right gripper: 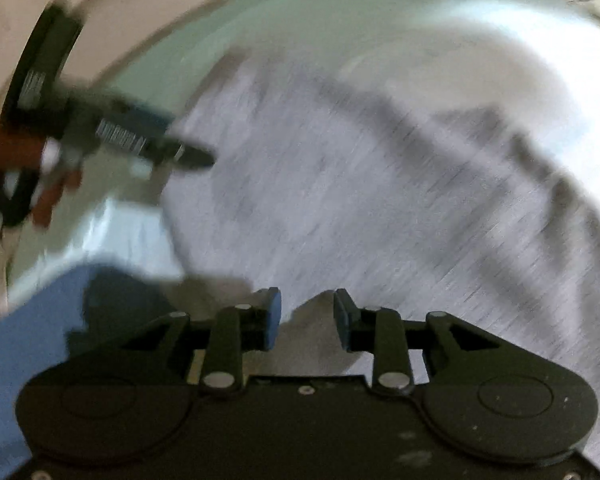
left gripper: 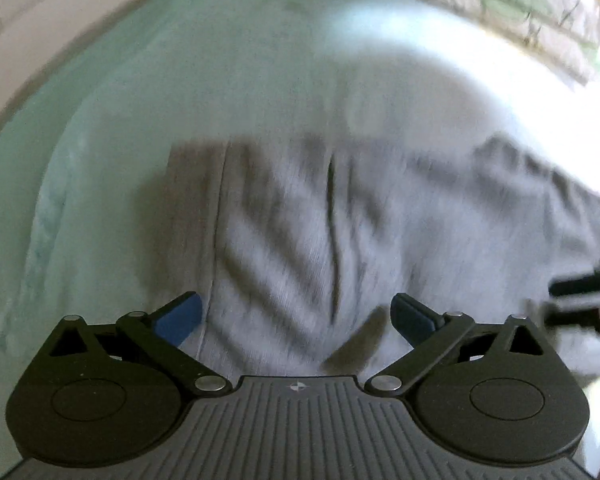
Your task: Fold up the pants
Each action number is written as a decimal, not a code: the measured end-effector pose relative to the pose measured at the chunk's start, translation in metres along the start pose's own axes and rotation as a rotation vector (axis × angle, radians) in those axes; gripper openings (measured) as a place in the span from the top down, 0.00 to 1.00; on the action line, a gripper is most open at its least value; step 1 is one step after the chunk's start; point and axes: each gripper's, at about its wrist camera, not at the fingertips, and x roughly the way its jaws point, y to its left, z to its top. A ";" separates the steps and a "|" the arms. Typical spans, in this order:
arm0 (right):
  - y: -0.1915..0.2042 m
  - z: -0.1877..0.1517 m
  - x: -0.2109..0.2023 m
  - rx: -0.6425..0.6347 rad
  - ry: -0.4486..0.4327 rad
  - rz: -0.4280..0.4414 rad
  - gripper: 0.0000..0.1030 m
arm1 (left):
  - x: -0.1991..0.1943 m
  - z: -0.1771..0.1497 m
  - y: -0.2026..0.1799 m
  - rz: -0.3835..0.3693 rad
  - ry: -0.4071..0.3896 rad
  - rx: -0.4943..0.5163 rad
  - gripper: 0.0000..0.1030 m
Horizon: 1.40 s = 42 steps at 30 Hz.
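Grey pants (left gripper: 320, 220) lie creased on a pale green sheet (left gripper: 100, 100), blurred by motion. My left gripper (left gripper: 296, 308) hovers over them with its blue pads spread wide and nothing between them. In the right wrist view the same pants (right gripper: 360, 200) fill the middle. My right gripper (right gripper: 307, 304) stands just above the cloth, its jaws a narrow gap apart with no fabric pinched. The left gripper (right gripper: 100, 132) shows there at the upper left, held by a hand (right gripper: 8, 152). The right gripper (left gripper: 580, 292) shows as a dark blur at the right edge of the left wrist view.
A stack of folded white and green bedding (left gripper: 500, 4) lies at the far right. The sheet's edge curves along the upper left against a pale wall (left gripper: 40, 20). Blue cloth (right gripper: 20, 340) fills the lower left of the right wrist view.
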 end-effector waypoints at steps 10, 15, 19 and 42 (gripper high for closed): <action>-0.095 0.076 -0.021 0.158 -0.184 -0.141 0.57 | 0.039 0.023 -0.014 -0.024 0.004 -0.018 0.01; -0.113 0.085 0.006 0.133 -0.129 -0.126 0.57 | 0.035 0.003 -0.024 0.008 -0.007 0.065 0.01; -0.115 0.080 0.015 0.102 -0.100 -0.095 0.88 | 0.036 0.008 -0.022 -0.003 0.000 0.042 0.01; -0.041 0.016 0.010 -0.006 -0.152 -0.116 0.77 | 0.063 0.045 -0.041 -0.035 -0.060 0.001 0.01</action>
